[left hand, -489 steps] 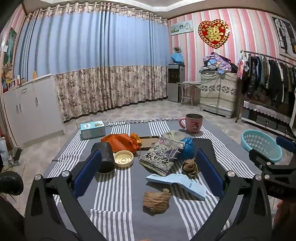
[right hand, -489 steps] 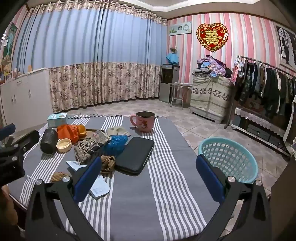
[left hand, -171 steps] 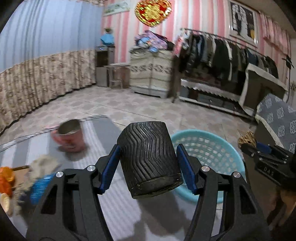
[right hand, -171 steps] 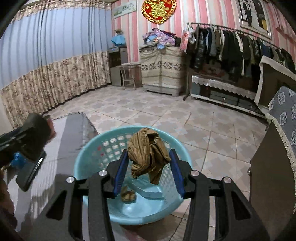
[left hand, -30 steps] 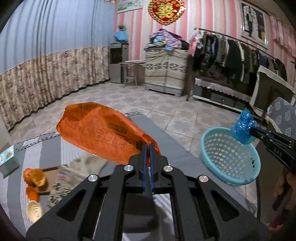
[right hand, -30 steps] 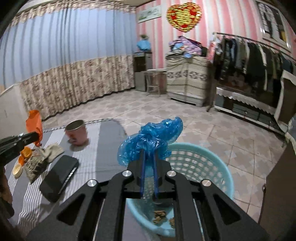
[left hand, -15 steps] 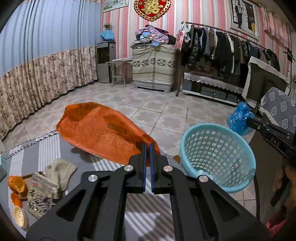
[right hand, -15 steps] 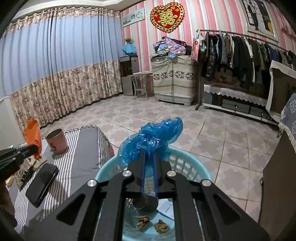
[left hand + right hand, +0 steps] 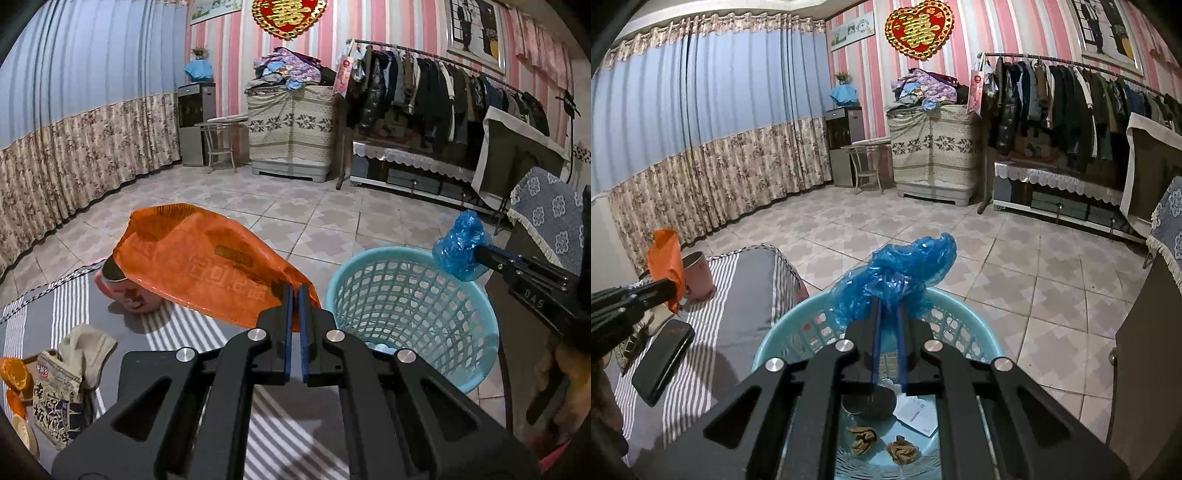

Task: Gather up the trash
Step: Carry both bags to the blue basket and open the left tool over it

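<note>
Trash is held in both grippers: the left gripper [image 9: 294, 291] has its jaws pinched on an orange plastic bag [image 9: 207, 264] above the striped desk [image 9: 177, 328], just left of the teal basket [image 9: 406, 314]. At three o'clock from it, the right gripper [image 9: 888, 314] has its jaws clamped on a crumpled blue plastic bag [image 9: 897, 275] over that basket, where a dark cup [image 9: 870, 404], a paper slip [image 9: 918, 415] and two brown wads [image 9: 862, 437] lie. A pink mug [image 9: 123, 295] stands at nine o'clock, partly behind the orange bag.
</note>
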### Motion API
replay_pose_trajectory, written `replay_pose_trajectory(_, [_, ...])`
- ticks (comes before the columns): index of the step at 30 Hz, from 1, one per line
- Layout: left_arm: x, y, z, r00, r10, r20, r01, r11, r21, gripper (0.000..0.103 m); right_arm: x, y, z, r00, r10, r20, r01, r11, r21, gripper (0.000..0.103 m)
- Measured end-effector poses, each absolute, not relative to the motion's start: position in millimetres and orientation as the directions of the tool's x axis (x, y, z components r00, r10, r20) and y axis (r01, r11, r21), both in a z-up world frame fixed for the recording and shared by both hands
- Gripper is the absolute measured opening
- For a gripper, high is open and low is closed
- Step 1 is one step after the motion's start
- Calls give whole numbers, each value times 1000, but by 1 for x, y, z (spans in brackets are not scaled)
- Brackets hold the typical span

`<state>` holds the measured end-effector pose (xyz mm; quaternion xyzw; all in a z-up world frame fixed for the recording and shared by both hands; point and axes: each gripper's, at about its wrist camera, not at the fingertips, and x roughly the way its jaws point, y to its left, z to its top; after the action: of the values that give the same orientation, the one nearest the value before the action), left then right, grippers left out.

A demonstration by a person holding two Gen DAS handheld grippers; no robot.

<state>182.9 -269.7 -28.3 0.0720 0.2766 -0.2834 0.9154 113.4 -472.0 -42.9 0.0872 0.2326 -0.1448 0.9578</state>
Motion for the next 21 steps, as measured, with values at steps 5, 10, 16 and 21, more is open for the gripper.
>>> replay_pose_trajectory(5, [183, -298, -32, 658, -509, -554, 599, 801, -24, 2, 106, -479, -39, 846, -263, -463, 341, 936, 92, 8])
replay_pose_trajectory(10, [179, -336, -41, 613, -555, -561, 656, 754, -30, 2, 101, -494, -41, 841, -274, -467, 363, 925, 111, 8])
replay_pose_trajectory(16, [174, -375, -52, 565, -589, -578, 708, 706, -28, 2, 100, -507, -51, 831, -273, -484, 381, 914, 139, 8])
replay_pose_trajectory(21, [176, -391, -61, 534, -598, -597, 726, 687, -39, 2, 98, -514, -57, 816, -290, -499, 407, 903, 140, 8])
